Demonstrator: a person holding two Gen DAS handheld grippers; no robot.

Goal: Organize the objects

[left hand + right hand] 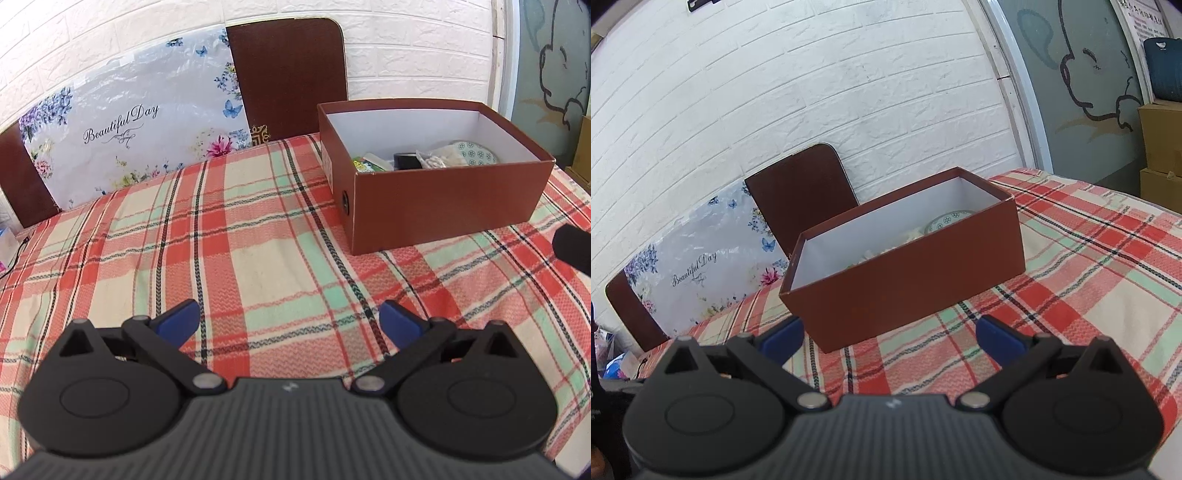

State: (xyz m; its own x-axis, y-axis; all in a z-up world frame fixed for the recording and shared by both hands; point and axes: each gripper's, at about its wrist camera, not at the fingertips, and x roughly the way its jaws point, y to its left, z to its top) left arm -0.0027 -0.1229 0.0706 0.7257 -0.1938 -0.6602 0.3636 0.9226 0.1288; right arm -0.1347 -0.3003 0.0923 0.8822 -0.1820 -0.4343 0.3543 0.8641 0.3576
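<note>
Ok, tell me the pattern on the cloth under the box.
Plaid cloth: red, cream and mint-green checks with dark lines. Left wrist view shows it best.

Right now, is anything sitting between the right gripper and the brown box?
Nothing visible. The right gripper is open and empty, and only bare plaid cloth lies between it and the near wall of the brown box.

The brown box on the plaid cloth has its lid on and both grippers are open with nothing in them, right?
Not quite: the brown box has no lid on; the left wrist view shows items inside. Both the left gripper and right gripper are open and hold nothing.
</note>
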